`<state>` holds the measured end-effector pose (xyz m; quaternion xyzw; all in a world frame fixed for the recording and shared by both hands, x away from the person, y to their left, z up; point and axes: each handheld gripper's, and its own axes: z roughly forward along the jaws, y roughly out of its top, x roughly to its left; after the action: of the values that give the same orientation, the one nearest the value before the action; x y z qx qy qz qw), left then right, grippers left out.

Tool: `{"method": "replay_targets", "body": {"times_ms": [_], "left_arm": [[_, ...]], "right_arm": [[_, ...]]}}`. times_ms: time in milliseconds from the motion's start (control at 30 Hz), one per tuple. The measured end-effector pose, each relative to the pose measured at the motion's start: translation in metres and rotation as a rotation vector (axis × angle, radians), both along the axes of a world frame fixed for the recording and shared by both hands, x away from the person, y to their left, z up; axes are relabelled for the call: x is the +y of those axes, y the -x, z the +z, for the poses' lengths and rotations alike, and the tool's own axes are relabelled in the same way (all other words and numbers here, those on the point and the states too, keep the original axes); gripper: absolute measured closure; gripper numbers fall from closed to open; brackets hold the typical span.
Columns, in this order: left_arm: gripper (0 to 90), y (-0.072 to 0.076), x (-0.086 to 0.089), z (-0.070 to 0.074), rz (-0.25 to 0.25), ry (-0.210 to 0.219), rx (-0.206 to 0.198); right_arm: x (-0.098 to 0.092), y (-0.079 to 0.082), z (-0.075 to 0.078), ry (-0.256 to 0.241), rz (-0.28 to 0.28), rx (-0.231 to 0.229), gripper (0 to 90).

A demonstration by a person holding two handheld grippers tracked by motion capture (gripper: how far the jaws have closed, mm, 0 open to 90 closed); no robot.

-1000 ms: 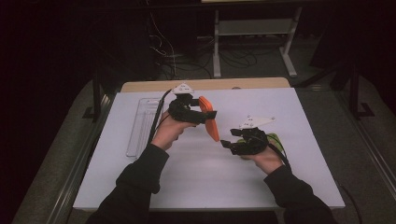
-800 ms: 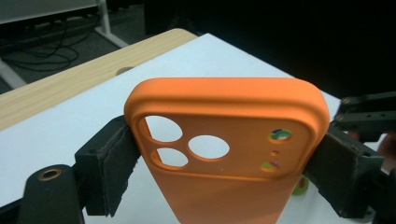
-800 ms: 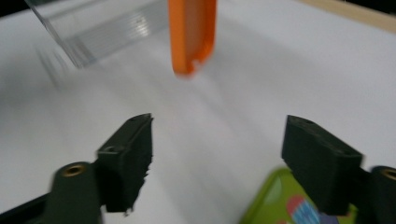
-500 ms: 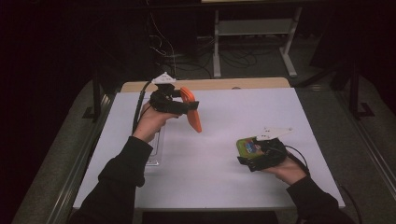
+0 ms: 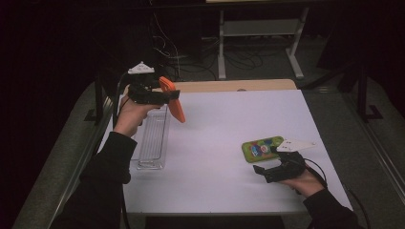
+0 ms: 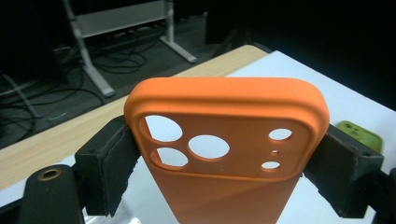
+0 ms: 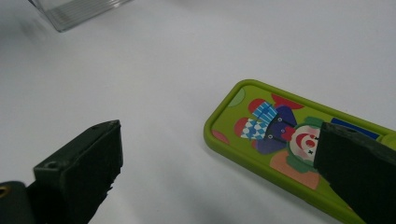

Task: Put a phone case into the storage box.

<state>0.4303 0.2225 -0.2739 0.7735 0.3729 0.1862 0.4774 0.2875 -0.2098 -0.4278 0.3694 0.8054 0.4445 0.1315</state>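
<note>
Two hand-held grippers: left (image 5: 168,95) clamps orange case (image 5: 173,106) edges aloft; right (image 5: 267,168) gapes beside green case (image 5: 260,148).

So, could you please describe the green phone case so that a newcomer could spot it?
On the white table, look near its right edge, beside the right claw. The green phone case lies flat there; unlike the plain orange case, it bears a colourful clown.

Table (image 5: 215,133): clear tray (image 5: 154,138) lies near its left edge. Above the tray's far end, off the table, the left gripper (image 5: 174,98) holds a phone case (image 5: 173,106). A second phone case (image 5: 261,147) lies flat at right; the right gripper (image 5: 260,171) sits just before it.
</note>
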Motion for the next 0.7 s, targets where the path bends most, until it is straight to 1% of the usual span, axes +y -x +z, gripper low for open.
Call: {"method": "replay_targets", "body": {"times_ms": [67, 167, 233, 333, 400, 467, 500, 567, 667, 700], "left_arm": [[16.3, -0.002, 0.007, 0.003, 0.023, -0.004, -0.003], [16.3, -0.005, 0.017, 0.006, 0.062, -0.011, -0.012], [16.3, -0.007, 0.023, 0.007, 0.085, -0.023, -0.009], [16.2, -0.011, 0.031, 0.007, 0.116, -0.025, -0.006], [16.2, -0.014, 0.033, 0.006, 0.138, -0.022, -0.002], [16.2, -0.018, 0.034, 0.003, 0.157, -0.048, -0.008], [16.2, -0.02, 0.036, 0.001, 0.166, -0.08, -0.005], [16.2, -0.025, 0.039, -0.003, 0.189, -0.096, -0.002], [16.2, -0.033, 0.043, -0.009, 0.23, -0.093, 0.016], [16.2, -0.036, 0.043, -0.011, 0.246, -0.099, 0.02]], "right_arm": [[0.002, 0.0, 0.0, 0.006, -0.001, 0.006, 0.6], [0.003, -0.001, -0.002, 0.017, 0.005, 0.002, 0.7], [0.004, -0.001, -0.002, 0.018, 0.004, 0.005, 0.7], [0.005, -0.001, -0.002, 0.017, 0.007, 0.007, 0.7], [0.005, -0.001, -0.002, 0.021, 0.011, 0.006, 0.7], [0.006, -0.001, -0.002, 0.022, 0.015, 0.003, 0.7], [0.006, -0.001, -0.002, 0.022, 0.016, 0.001, 0.7], [0.005, -0.001, -0.002, 0.021, 0.014, 0.002, 0.7], [0.005, 0.0, -0.001, 0.017, 0.008, 0.005, 0.7], [0.005, 0.0, -0.001, 0.017, 0.008, 0.0, 0.7]]}}
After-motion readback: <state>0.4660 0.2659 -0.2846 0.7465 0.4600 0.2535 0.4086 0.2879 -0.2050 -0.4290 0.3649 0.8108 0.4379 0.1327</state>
